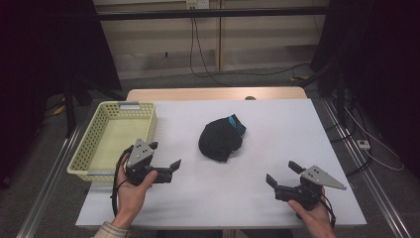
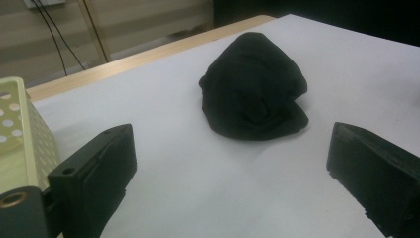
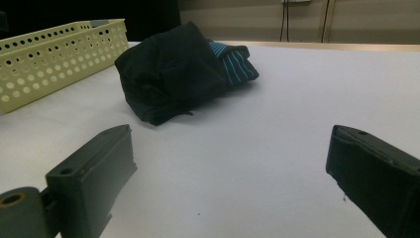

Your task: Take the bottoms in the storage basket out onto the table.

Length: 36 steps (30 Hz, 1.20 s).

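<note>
the broad white rectangular table (image 1: 277, 148) had a smooth matt top, with a strip of pale wood showing along its far edge. on its left side sat the pale yellow rectangular plastic basket (image 1: 94, 144), its walls pierced by rows of small round holes and its rim carrying a grey clip at the far end; the inside looked bare. near the middle of the table, well apart from the basket, lay the black bundled sock of soft knitted cloth (image 1: 219, 140), rolled into a rounded, slightly lumpy mound with creased folds. from the right gripper view, a cuff with thin blue and black stripes poked out of the bundle's far side (image 3: 233, 64); from the left gripper view the bundle read as plain black, folded over itself at the front (image 2: 252, 89).

the left gripper (image 1: 163, 156), black hard plastic with a grey three-cornered plate on top, was held just beside the basket's near corner, its blocky jaws standing wide apart and holding nothing, pointed at the bundle. the right gripper (image 1: 282, 173), of the same make, was held near the table's right front, jaws likewise spread and bare, well short of the bundle.
</note>
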Available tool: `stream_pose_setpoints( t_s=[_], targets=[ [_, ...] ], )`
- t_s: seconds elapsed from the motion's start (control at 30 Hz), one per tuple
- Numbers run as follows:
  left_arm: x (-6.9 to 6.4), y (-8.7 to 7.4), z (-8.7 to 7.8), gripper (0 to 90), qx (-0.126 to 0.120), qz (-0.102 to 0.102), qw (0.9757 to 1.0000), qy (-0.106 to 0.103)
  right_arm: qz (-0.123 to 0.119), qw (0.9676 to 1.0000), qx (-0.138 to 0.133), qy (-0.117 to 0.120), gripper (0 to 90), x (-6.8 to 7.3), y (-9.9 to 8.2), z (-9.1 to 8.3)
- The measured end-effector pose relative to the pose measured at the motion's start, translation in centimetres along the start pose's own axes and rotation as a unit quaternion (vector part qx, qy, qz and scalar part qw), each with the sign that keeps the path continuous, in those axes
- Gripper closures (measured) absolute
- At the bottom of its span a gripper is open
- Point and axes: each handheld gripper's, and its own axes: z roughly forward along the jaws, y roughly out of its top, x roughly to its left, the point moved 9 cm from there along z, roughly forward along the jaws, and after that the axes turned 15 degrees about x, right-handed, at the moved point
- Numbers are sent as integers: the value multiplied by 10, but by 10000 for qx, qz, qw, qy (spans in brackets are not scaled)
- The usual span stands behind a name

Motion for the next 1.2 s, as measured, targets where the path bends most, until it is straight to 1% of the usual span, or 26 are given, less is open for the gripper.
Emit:
stream_pose_setpoints(
  t_s=[0.17,0.2,0.3,0.33,0.37,0.4,0.43,0.53,0.63,0.67,0.77,0.87,0.9,0.97,1.0,1.03,1.07,1.13,1.17,1.2],
  targets=[
    [4,-7,-4,53,-18,-59,9999,101,2,10000,5,2,46,0,0,0],
    [4,-9,-5,53,-41,-110,9999,101,-5,10000,4,0,46,0,0,0],
    [6,-15,-6,54,19,-126,9998,144,11,10000,-4,-1,46,0,0,0],
    [7,-18,-6,57,65,-99,9997,205,11,10000,-8,-3,46,0,0,0],
    [7,-20,-7,57,56,-97,9997,238,15,10000,-9,-9,46,0,0,-1],
    [7,-22,-8,57,30,-151,9996,221,-2,10000,-7,-10,46,0,0,-1],
    [8,-24,-9,57,35,-149,9996,225,19,10000,-19,-6,46,0,0,-1],
    [11,-30,-13,57,-5,-277,9993,261,6,10000,-14,-16,46,-1,0,-1],
    [13,-34,-16,57,-65,-331,9989,316,-3,10000,-6,-7,46,0,0,-1],
    [13,-36,-16,57,-73,-319,9989,332,20,10000,-14,-4,46,0,0,-1],
    [12,-40,-16,57,-56,-323,9990,288,25,10000,-8,-12,45,0,0,0],
    [11,-43,-17,56,-80,-241,9992,320,34,10000,-3,-11,45,0,0,0],
    [10,-43,-17,56,-117,-229,9993,286,34,10000,-1,-14,45,0,0,0],
    [8,-46,-15,56,-114,-160,9995,250,39,10000,-3,-17,45,0,0,0],
    [7,-47,-15,56,-154,-172,9994,244,34,10000,-5,-21,45,0,0,0],
    [7,-48,-14,57,-173,-240,9994,205,27,10000,-10,-22,45,-1,0,0],
    [7,-50,-13,57,-162,-253,9993,207,4,10000,-10,-29,45,-1,0,-1],
    [7,-53,-12,57,-137,-237,9992,308,21,10000,-6,-30,45,-1,0,-1],
    [6,-54,-12,57,-150,-245,9992,294,18,10000,-9,-35,45,-2,0,-1],
    [5,-55,-11,57,-161,-311,9991,248,20,10000,-6,-36,45,-2,0,-1]
  ],
)
